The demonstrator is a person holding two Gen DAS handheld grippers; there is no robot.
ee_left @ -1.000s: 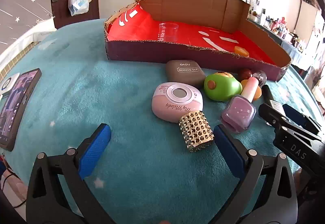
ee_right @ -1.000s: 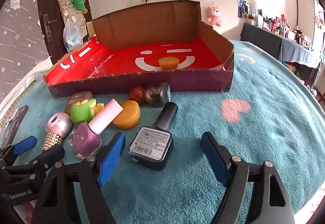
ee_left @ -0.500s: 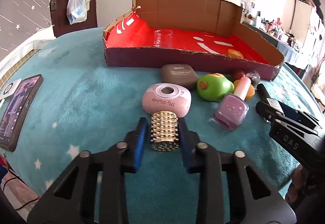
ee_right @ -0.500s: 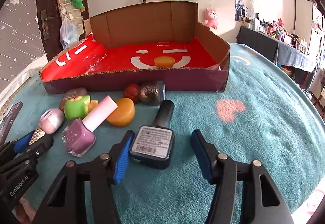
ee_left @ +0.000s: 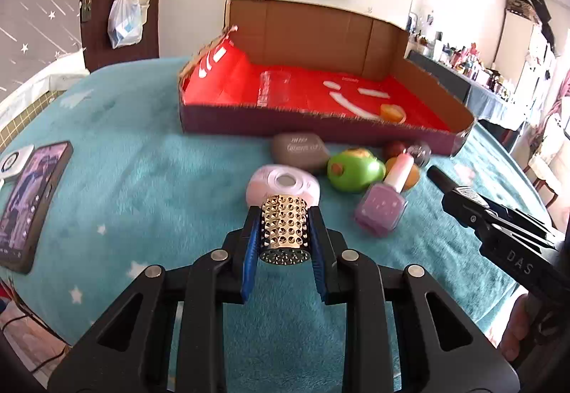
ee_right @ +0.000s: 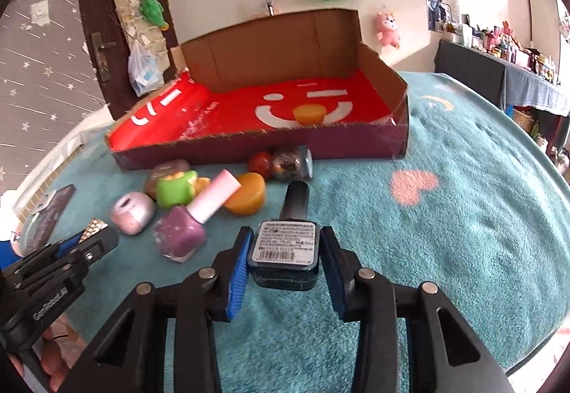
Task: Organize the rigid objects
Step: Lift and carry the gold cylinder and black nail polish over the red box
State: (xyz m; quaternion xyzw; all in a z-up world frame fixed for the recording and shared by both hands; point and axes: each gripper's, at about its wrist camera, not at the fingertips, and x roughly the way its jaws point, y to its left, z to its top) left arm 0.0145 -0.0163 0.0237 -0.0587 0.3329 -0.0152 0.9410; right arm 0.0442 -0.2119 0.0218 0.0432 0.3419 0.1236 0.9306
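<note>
On teal star blanket (ee_left: pixel 149 186), cardboard box (ee_left: pixel 313 26), cluttered bedroom wall

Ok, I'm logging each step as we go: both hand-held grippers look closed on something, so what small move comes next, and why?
Probably lift both straight up, then carry toward the cardboard box. The left hand-held gripper is shut on the gold studded cylinder; the right hand-held gripper is shut on the dark nail polish bottle. Both sit low over the teal blanket, beside loose items.
</note>
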